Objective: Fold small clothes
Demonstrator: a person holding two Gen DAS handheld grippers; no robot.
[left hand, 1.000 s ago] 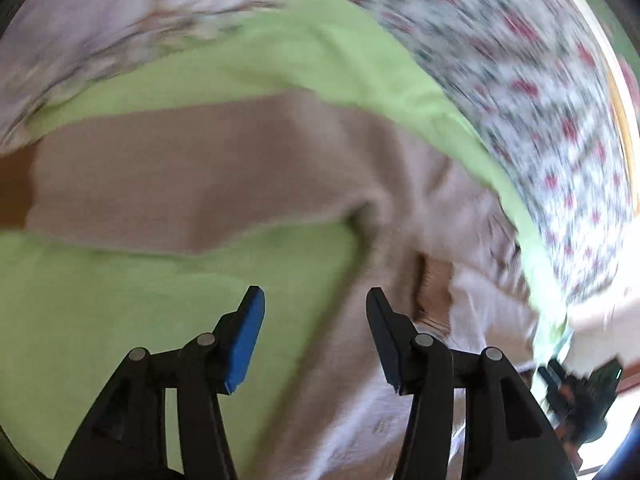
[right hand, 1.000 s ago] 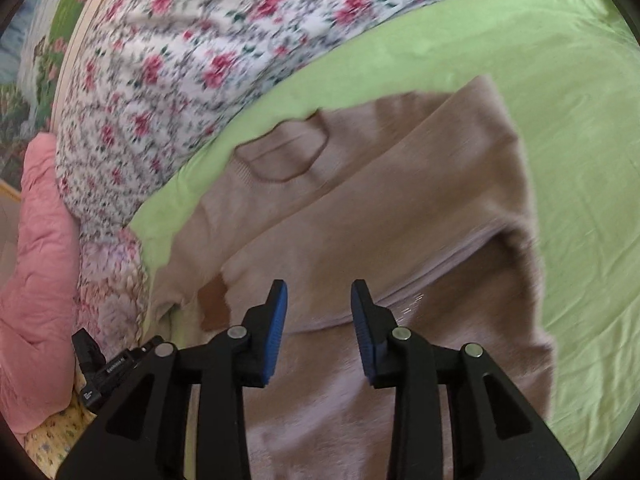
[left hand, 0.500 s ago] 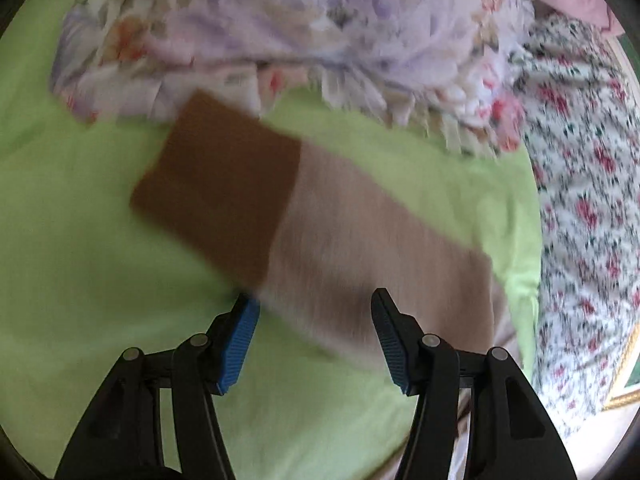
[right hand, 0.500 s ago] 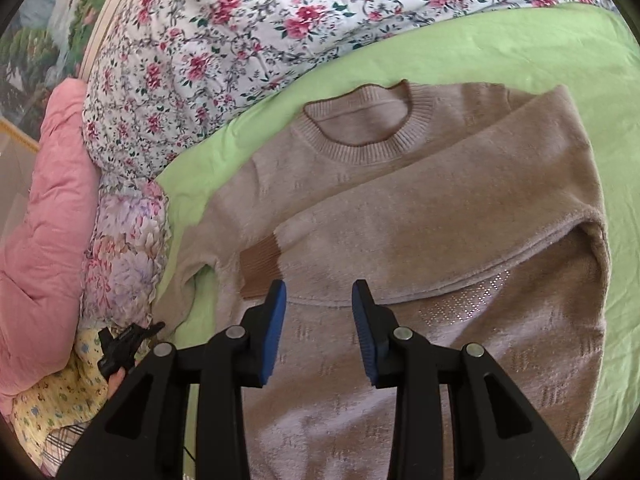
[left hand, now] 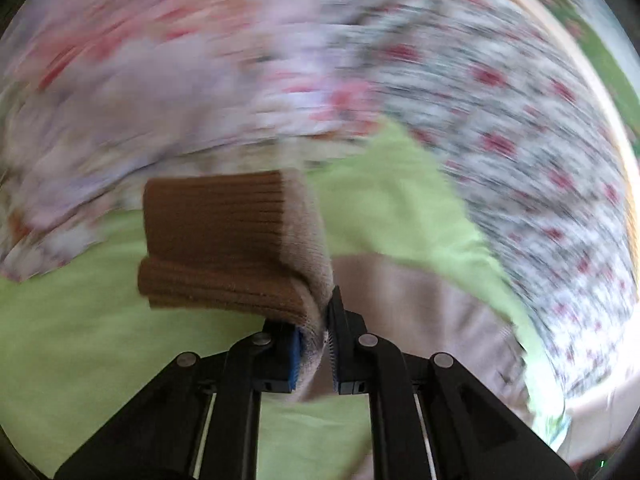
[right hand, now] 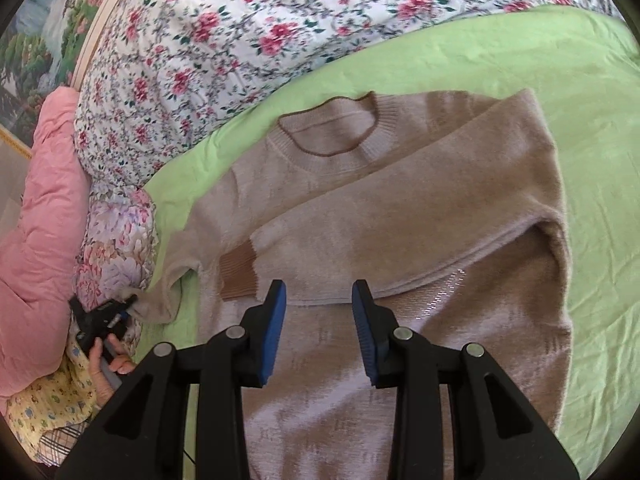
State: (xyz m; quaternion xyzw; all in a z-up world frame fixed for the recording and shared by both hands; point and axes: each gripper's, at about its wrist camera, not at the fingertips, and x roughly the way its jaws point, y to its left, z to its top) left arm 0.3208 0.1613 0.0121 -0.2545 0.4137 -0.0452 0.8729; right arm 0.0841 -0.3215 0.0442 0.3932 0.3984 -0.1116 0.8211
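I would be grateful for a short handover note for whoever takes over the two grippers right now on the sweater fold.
Left gripper: shut on the sweater's unfolded sleeve beside its brown cuff.
Right gripper: open, empty, above the sweater.
Things: the beige sweater lies flat on the green sheet, collar toward the floral quilt.
Done: one sleeve is folded across the chest.
Left: bring the gripped sleeve across too, then probably fold the body up.
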